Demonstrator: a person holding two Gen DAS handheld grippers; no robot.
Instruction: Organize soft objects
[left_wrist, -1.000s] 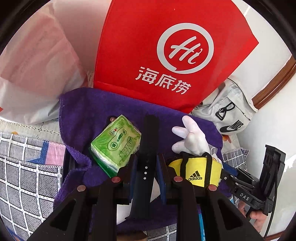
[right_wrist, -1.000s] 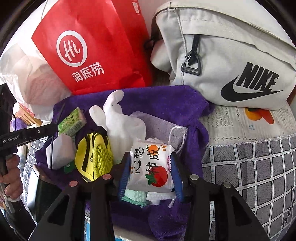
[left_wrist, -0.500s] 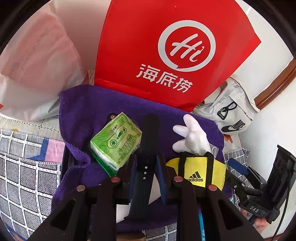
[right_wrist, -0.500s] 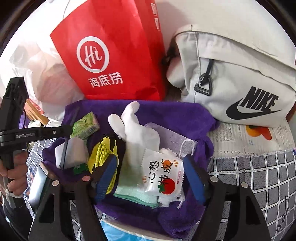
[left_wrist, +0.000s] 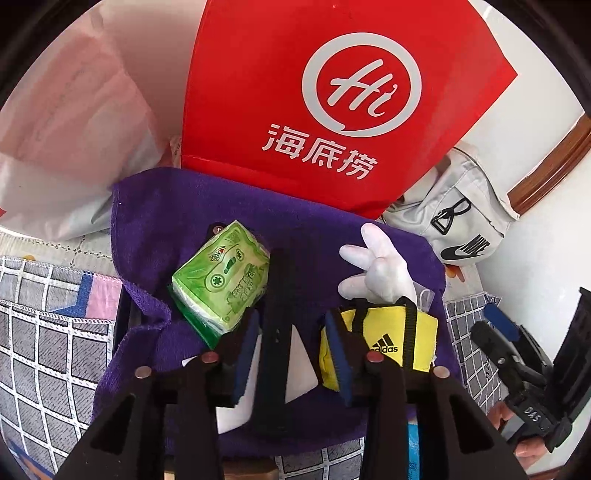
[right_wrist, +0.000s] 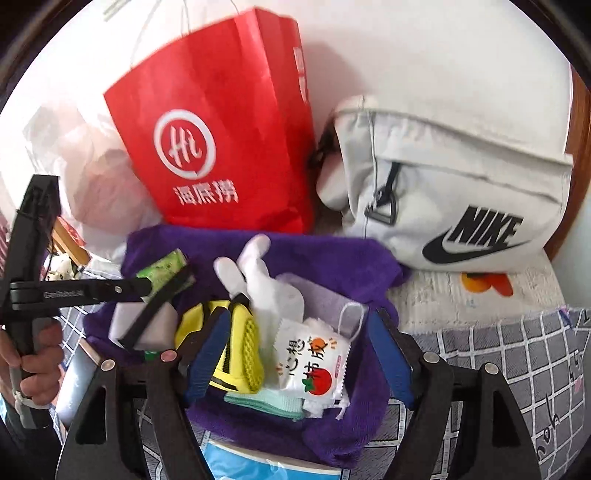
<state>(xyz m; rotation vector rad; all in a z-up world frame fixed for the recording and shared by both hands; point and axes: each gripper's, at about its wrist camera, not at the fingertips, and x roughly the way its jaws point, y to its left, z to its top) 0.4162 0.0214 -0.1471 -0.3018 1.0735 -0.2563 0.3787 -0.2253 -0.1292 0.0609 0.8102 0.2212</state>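
A purple towel (left_wrist: 177, 206) lines a holder full of soft items: a green tissue pack (left_wrist: 221, 278), a white plush hand (left_wrist: 380, 266), a yellow Adidas pouch (left_wrist: 391, 339) and a black strap (left_wrist: 277, 332) over a white block. My left gripper (left_wrist: 291, 354) is open, its jaws either side of the strap. In the right wrist view the towel (right_wrist: 332, 258) holds a white tomato-print packet (right_wrist: 314, 362), the yellow pouch (right_wrist: 236, 347) and the plush hand (right_wrist: 258, 280). My right gripper (right_wrist: 299, 350) is open wide and empty above the packet.
A red paper bag (right_wrist: 229, 147) and a grey Nike bag (right_wrist: 461, 199) stand behind the towel against the wall. A pale plastic bag (left_wrist: 66, 140) lies at the left. A grid-pattern cloth (right_wrist: 517, 350) covers the surface. The left gripper's body (right_wrist: 74, 291) crosses the right wrist view.
My right gripper opened, let go of the tomato-print packet and pulled back and up. My left gripper opened and released the black strap.
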